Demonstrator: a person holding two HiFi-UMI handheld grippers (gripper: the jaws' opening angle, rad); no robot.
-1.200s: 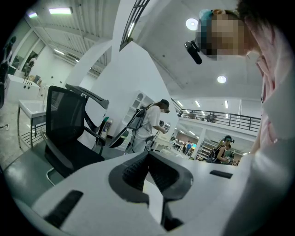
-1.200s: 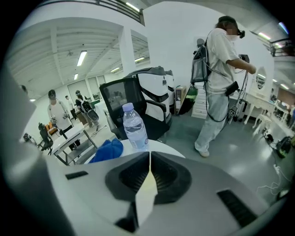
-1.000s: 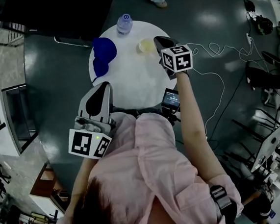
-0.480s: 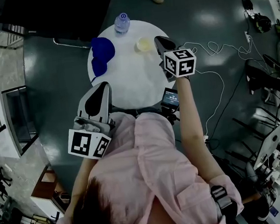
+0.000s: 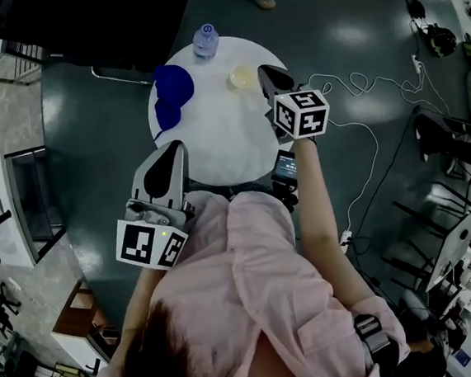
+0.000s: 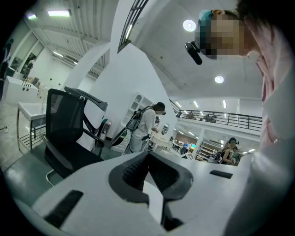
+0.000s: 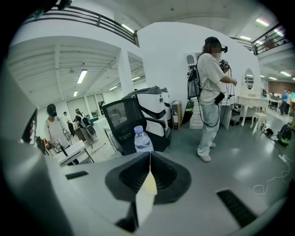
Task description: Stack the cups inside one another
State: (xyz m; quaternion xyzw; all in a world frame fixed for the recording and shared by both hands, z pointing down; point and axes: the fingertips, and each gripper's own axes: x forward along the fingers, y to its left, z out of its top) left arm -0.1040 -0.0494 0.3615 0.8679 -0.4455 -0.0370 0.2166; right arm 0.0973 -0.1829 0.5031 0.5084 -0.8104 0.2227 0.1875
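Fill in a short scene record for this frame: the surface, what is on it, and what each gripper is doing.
surface: round white table
cups: blue cups on the table's left side, number and nesting unclear; pale yellow cup upright, apart from them
other item: water bottle at the table's far edge
left gripper: jaws together, empty, held over the table's near edge
right gripper: jaws together, nothing between the pads, beside the yellow cup
stacking: yellow cup not yet inside the blue ones
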